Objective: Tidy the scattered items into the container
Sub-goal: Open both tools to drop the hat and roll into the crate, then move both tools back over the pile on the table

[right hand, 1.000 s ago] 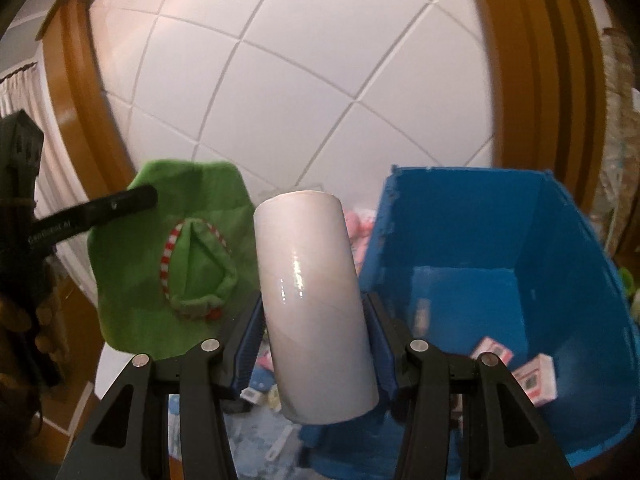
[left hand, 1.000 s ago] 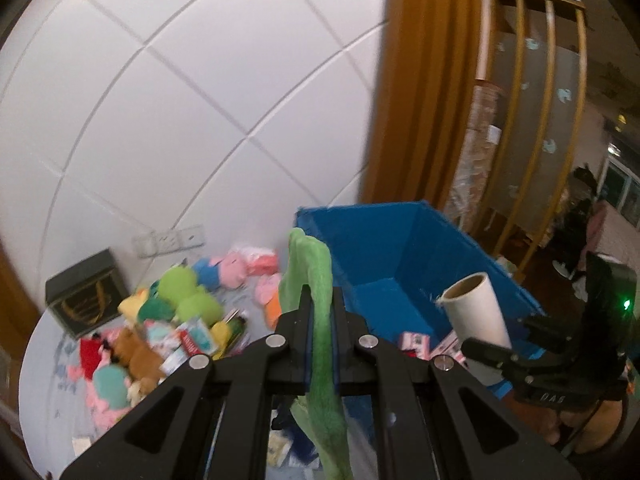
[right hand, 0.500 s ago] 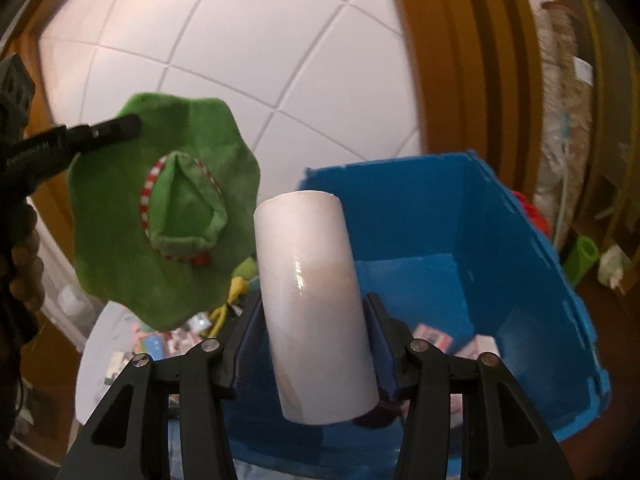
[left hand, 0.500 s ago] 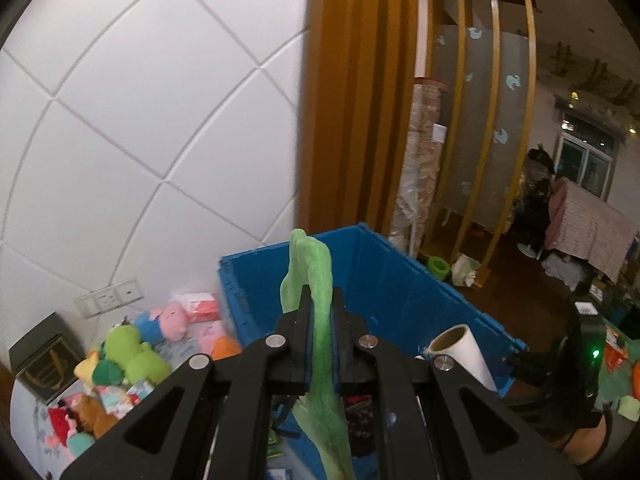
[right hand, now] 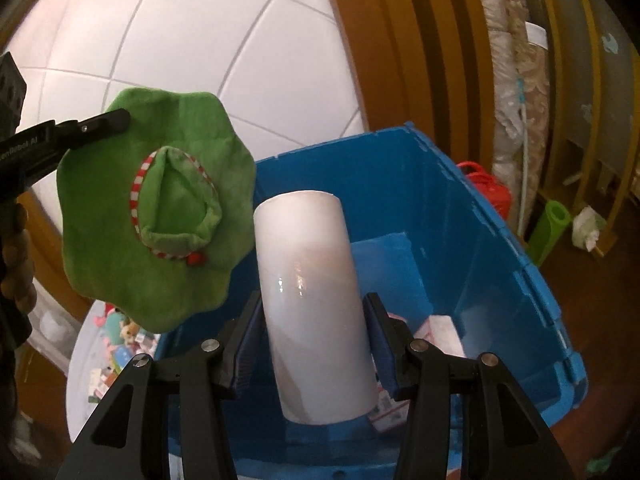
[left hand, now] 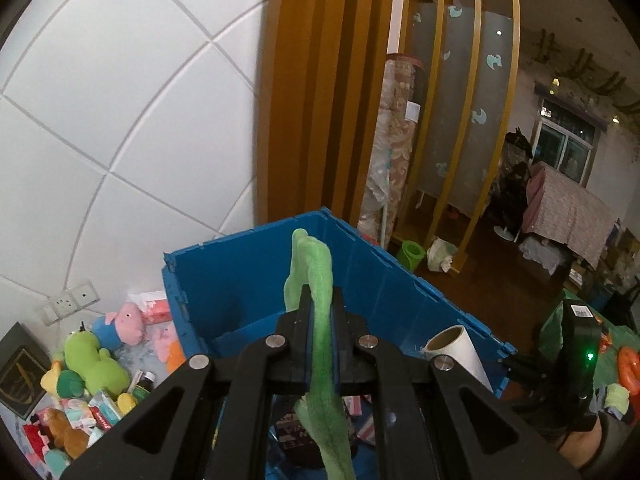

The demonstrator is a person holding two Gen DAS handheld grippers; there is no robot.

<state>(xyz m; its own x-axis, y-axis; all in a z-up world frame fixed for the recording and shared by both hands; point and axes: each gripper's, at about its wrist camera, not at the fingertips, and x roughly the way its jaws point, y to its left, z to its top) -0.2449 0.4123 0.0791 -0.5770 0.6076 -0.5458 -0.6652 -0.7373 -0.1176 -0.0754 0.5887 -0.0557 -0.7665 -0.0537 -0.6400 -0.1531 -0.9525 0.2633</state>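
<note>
Right wrist: right gripper (right hand: 314, 344) clamps white roll (right hand: 312, 304) over blue bin (right hand: 520, 280).

Left gripper (left hand: 320, 344) clamped on green plush hat (left hand: 316, 320), above blue bin (left hand: 248, 272).

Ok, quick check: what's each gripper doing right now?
Left gripper: shut on the green plush hat, held by its brim.
Right gripper: shut on the white roll, over the blue bin.

Round table (left hand: 132, 360) (white) bears plush toys (left hand: 94, 364), crate (left hand: 248, 280).
</note>
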